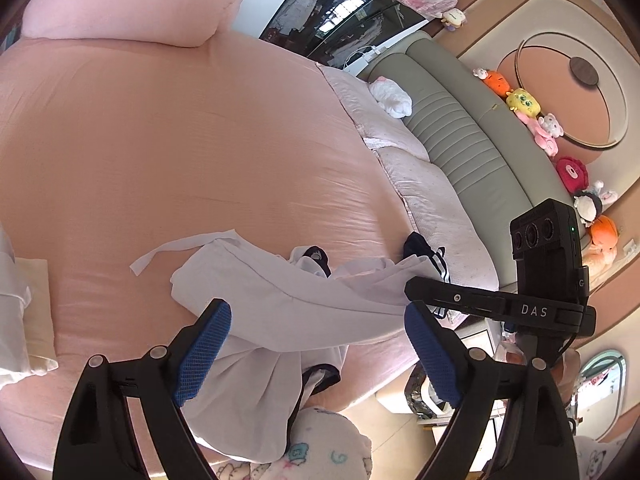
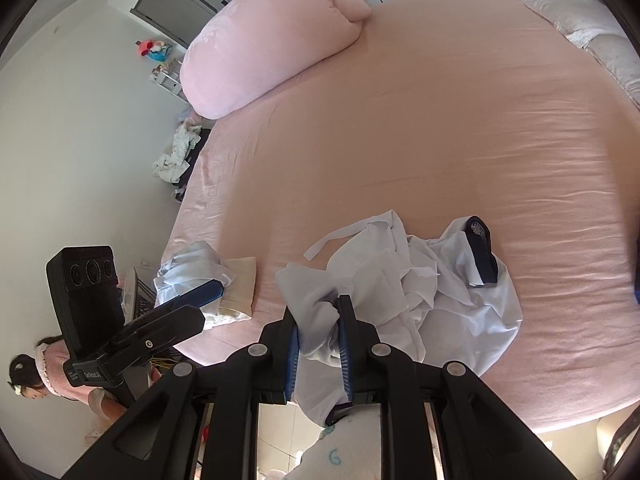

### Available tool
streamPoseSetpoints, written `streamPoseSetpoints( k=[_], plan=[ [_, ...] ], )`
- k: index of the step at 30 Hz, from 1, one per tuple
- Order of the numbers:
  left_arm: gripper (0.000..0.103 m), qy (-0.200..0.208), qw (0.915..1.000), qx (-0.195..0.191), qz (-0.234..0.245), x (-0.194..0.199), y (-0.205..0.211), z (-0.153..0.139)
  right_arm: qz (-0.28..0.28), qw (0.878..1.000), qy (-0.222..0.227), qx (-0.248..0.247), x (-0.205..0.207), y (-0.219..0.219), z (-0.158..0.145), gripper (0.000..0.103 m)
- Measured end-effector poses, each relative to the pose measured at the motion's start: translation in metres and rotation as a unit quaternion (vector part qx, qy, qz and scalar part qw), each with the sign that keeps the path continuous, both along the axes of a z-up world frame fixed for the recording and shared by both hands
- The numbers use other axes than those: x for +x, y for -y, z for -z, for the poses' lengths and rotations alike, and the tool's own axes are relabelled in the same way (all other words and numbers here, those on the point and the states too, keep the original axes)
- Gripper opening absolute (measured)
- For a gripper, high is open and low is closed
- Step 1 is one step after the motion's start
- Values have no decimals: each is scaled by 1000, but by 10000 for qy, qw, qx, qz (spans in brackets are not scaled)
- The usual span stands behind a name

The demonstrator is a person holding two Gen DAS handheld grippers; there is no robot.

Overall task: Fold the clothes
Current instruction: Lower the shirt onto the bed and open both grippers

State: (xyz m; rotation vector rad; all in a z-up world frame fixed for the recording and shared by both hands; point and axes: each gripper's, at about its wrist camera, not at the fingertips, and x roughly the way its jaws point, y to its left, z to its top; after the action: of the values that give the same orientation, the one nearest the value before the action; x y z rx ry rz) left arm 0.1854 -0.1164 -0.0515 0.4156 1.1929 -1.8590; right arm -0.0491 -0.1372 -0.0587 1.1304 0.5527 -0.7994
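A crumpled white garment (image 1: 280,304) with navy cuffs and a striped navy collar lies near the front edge of the pink bed (image 1: 160,140), part of it hanging over the edge. My left gripper (image 1: 318,340) is open just above it, and the blue pads (image 1: 204,348) straddle the cloth without pinching it. In the right wrist view my right gripper (image 2: 318,308) is shut on a bunched fold of the white garment (image 2: 432,292). A loose white strap (image 2: 332,240) trails off to the left. The right gripper (image 1: 416,292) also shows in the left view, at the garment's right edge.
A rolled pink duvet (image 2: 272,40) sits at the far side of the bed. Folded pale clothes (image 2: 196,272) and a cream piece (image 2: 242,284) rest at the bed's left edge. Pillows (image 1: 424,184), a grey headboard (image 1: 460,136) and plush toys (image 1: 524,100) line the right. A person (image 2: 40,376) crouches on the floor.
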Motion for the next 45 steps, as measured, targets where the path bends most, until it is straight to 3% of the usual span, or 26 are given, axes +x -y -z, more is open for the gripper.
streamPoseSetpoints(
  k=[5, 11, 13, 16, 23, 26, 27, 35, 45],
  plan=[
    [89, 199, 9991, -354, 146, -27, -19, 0, 22, 10000, -7, 26, -1, -3, -2, 17],
    [89, 90, 9948, -973, 279, -57, -37, -3, -222, 9997, 80, -53, 8, -10, -7, 18],
    [89, 270, 9944, -980, 305, -65, -36, 2, -374, 9992, 64, -116, 14, -12, -9, 17],
    [89, 558, 9945, -830, 310, -72, -35, 12, -521, 9986, -37, -77, 20, -12, -8, 17],
    [89, 552, 9974, -389, 253, -64, -36, 31, -282, 9993, -245, 81, -1, -13, -2, 19],
    [89, 501, 9984, -153, 211, -66, -34, 42, -104, 9990, -395, 166, -17, -12, 7, 40],
    [89, 476, 9986, -82, 202, -67, -34, 46, -45, 9988, -444, 194, -22, -12, 9, 41],
    [89, 532, 9970, 512, 215, -84, -25, 77, 112, 9953, -483, 834, -50, -7, 64, 42],
    [89, 219, 9911, 1310, -101, -78, -18, 111, -169, 9930, -446, 1084, -50, -9, 111, 43]
  ],
)
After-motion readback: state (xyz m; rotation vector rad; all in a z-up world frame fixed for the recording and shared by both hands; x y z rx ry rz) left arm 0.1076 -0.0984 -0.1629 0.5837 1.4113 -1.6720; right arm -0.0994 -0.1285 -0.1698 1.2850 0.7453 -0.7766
